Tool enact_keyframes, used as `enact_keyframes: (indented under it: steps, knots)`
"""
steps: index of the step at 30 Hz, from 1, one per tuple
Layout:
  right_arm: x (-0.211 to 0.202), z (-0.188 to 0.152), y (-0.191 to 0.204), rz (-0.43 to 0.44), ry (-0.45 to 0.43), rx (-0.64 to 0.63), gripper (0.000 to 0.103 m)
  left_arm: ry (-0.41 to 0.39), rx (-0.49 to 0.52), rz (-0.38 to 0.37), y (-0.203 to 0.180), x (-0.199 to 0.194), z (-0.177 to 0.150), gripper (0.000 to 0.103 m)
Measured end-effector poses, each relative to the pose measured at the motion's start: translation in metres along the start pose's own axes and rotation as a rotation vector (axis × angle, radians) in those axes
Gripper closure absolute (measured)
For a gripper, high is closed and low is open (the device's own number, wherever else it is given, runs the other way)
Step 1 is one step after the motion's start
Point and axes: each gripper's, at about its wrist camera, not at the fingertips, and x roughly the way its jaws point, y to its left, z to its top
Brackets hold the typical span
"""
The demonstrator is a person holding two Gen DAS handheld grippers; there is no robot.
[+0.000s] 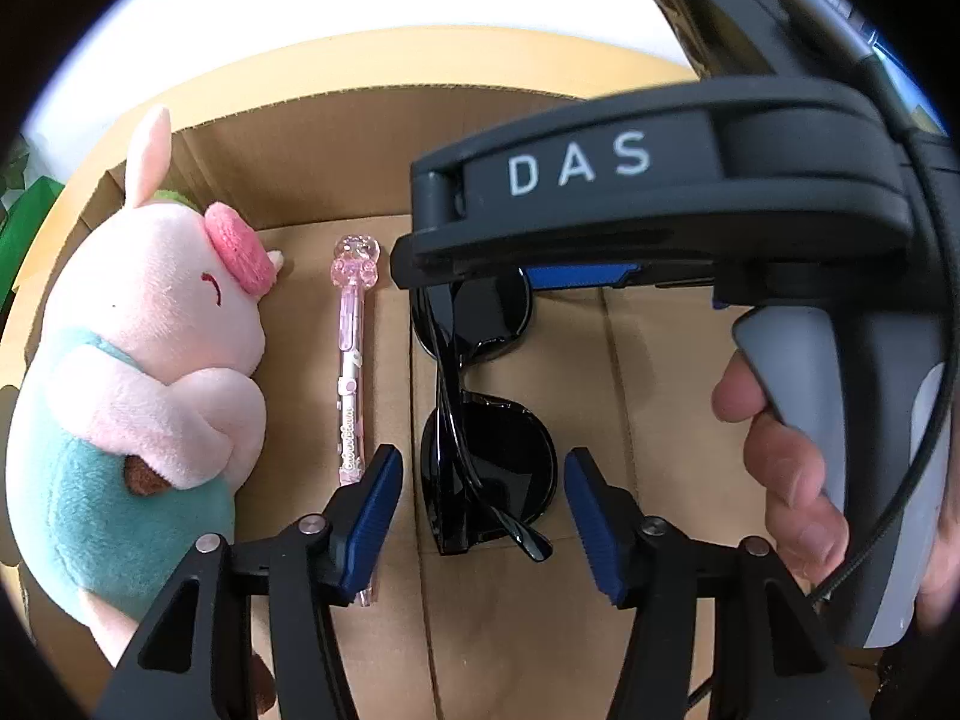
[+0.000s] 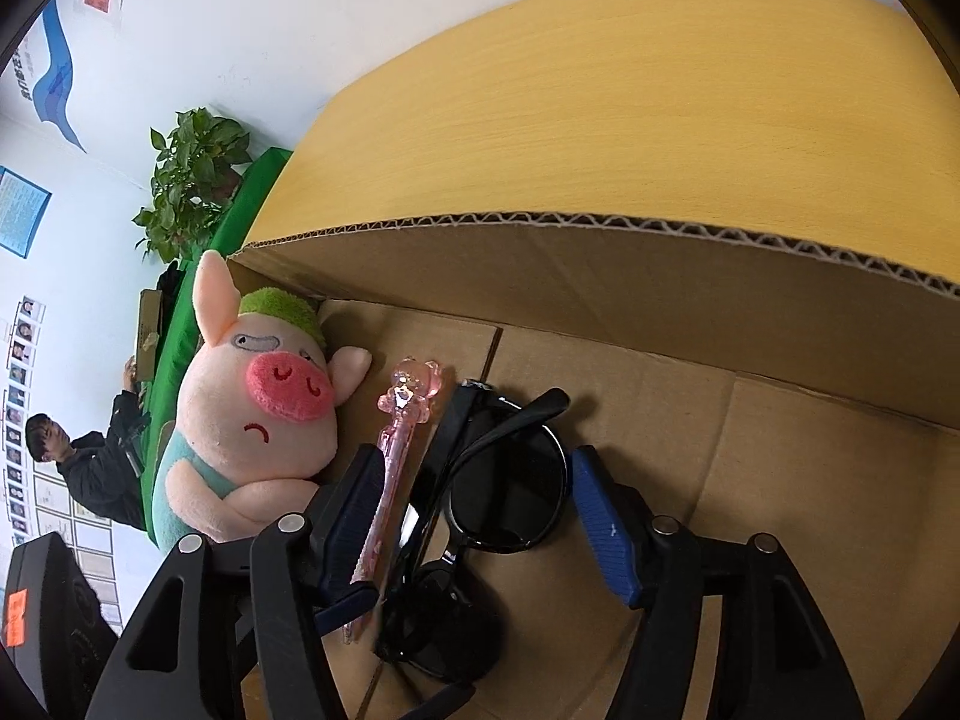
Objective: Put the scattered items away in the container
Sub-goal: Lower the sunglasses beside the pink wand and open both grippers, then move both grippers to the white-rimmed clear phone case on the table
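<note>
A cardboard box (image 1: 360,144) (image 2: 660,276) holds a pink plush pig (image 1: 150,360) (image 2: 258,426), a pink pen (image 1: 351,372) (image 2: 396,468) and black sunglasses (image 1: 480,420) (image 2: 498,498), side by side on its floor. My left gripper (image 1: 483,516) is open, its blue pads on either side of the sunglasses' near lens, not touching. My right gripper (image 2: 474,516) is open inside the box, its pads around the sunglasses and pen. In the left wrist view the right gripper's black body (image 1: 660,192) hangs over the far end of the sunglasses.
The box stands on a yellow wooden table (image 2: 630,108). A hand (image 1: 792,468) grips the right tool's grey handle. Beyond the table stand a potted plant (image 2: 192,180), a green surface (image 2: 240,216), and a person in black (image 2: 84,468) by a white wall.
</note>
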Motion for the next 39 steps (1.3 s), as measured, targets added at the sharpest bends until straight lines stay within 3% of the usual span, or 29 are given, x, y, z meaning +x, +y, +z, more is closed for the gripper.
enact_keyframes:
  steps: [5,11,12,13,16,18,20,21,23,26,30,39]
  knots:
    - [-0.007,-0.001,0.003,-0.01,-0.019,-0.004,0.033,-0.019,0.014,0.012,0.002,-0.012,-0.009,0.046]
    - [-0.037,-0.01,0.017,-0.118,-0.054,-0.038,0.022,-0.107,0.015,0.01,0.008,-0.056,-0.029,0.046]
    - [-0.047,-0.016,0.022,-0.146,-0.074,-0.05,0.016,-0.126,0.023,0.018,0.008,-0.064,-0.032,0.046]
    - [-0.06,-0.025,0.028,-0.179,-0.101,-0.067,0.011,-0.16,0.039,0.037,0.008,-0.077,-0.038,0.045]
    - [-0.095,-0.058,0.051,-0.265,-0.169,-0.124,0.007,-0.279,0.068,0.073,-0.008,-0.12,-0.052,0.039]
    - [-0.122,-0.093,0.072,-0.346,-0.226,-0.169,0.005,-0.348,0.059,0.048,0.004,-0.142,-0.044,0.034]
    - [-0.145,-0.131,0.095,-0.384,-0.287,-0.213,0.003,-0.424,0.051,0.012,0.013,-0.173,-0.077,0.026]
    - [-0.154,-0.147,0.104,-0.39,-0.31,-0.23,0.002,-0.449,0.049,0.012,0.027,-0.153,-0.058,0.024]
    - [-0.167,-0.179,0.124,-0.42,-0.353,-0.267,0.002,-0.491,0.042,0.021,0.019,-0.163,-0.066,0.024]
    - [-0.178,-0.225,0.153,-0.514,-0.409,-0.324,0.002,-0.509,0.034,0.018,0.019,-0.184,-0.107,0.024]
    - [-0.182,-0.268,0.175,-0.552,-0.446,-0.35,0.002,-0.522,-0.007,0.023,0.016,-0.22,-0.162,0.024]
    - [-0.149,-0.334,0.182,-0.494,-0.388,-0.341,0.002,-0.486,-0.016,0.058,0.028,-0.219,-0.22,0.024]
